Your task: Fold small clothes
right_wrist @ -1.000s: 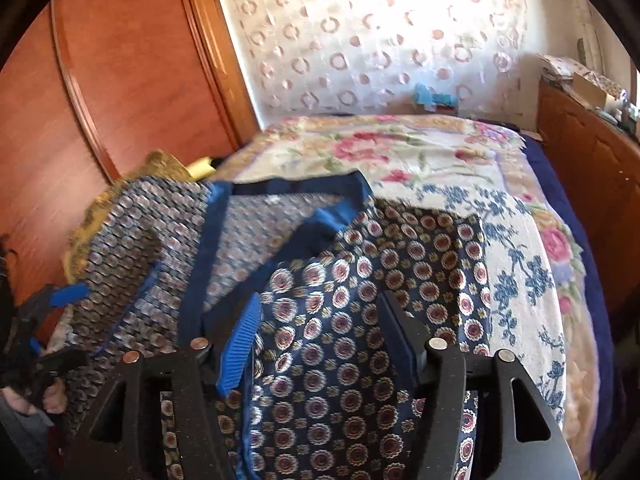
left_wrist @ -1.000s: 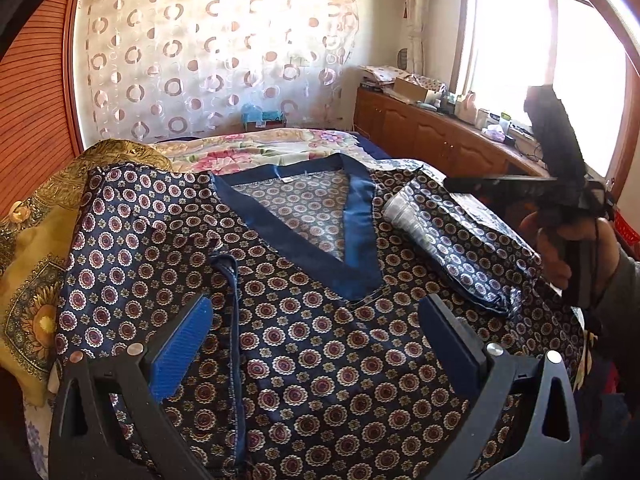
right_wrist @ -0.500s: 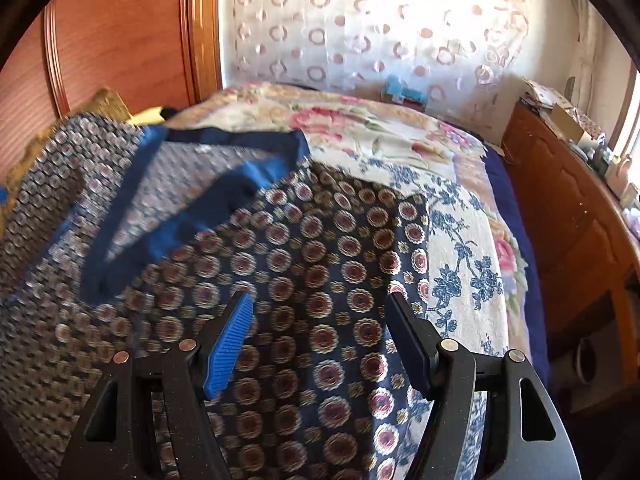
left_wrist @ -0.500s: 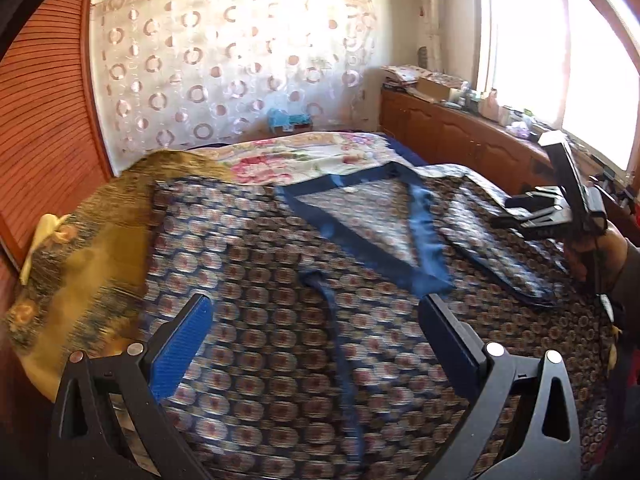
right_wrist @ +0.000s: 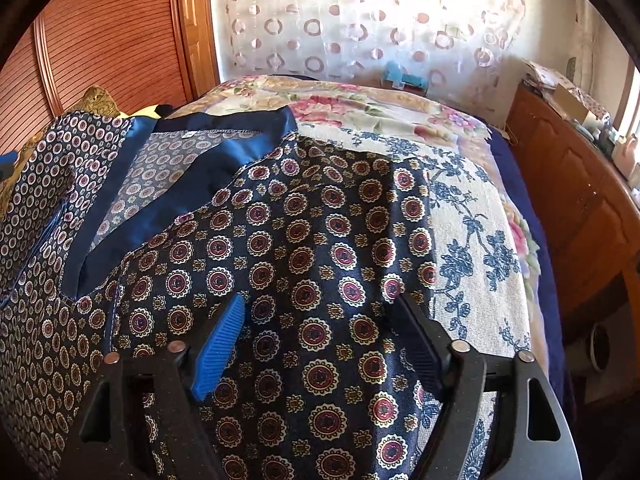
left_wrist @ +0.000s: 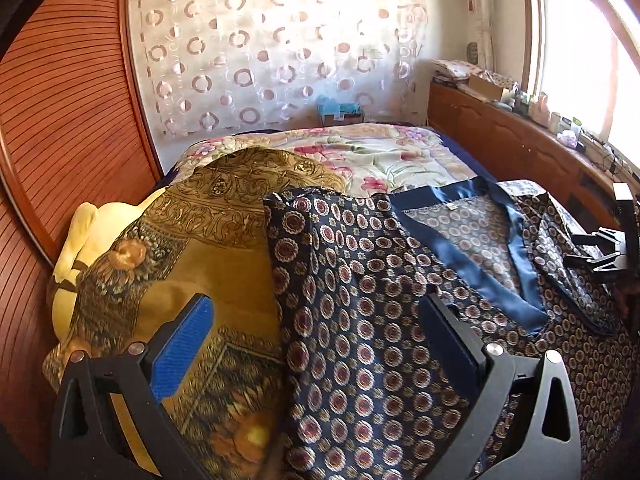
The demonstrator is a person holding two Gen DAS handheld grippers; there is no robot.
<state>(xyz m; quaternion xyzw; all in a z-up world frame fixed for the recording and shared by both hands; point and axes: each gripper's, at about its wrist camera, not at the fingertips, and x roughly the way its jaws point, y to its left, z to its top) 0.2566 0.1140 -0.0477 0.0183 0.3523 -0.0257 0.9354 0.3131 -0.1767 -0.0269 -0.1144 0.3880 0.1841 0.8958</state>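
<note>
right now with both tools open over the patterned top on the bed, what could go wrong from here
1. The navy patterned top partly overlies the gold patterned cloth; the open left tool straddles that edge and might pinch both fabrics together.
2. The fabric looks glossy, so a fold may slide loose.
3. The right tool sits near the top's edge beside the floral bedspread; a deep grab could catch the bedding.

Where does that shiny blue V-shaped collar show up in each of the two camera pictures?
Left wrist view: blue collar sits right of centre, on the patterned shirt.
Right wrist view: blue collar sits upper left.
Shared landmark: the circle-patterned curtain behind the bed.
</note>
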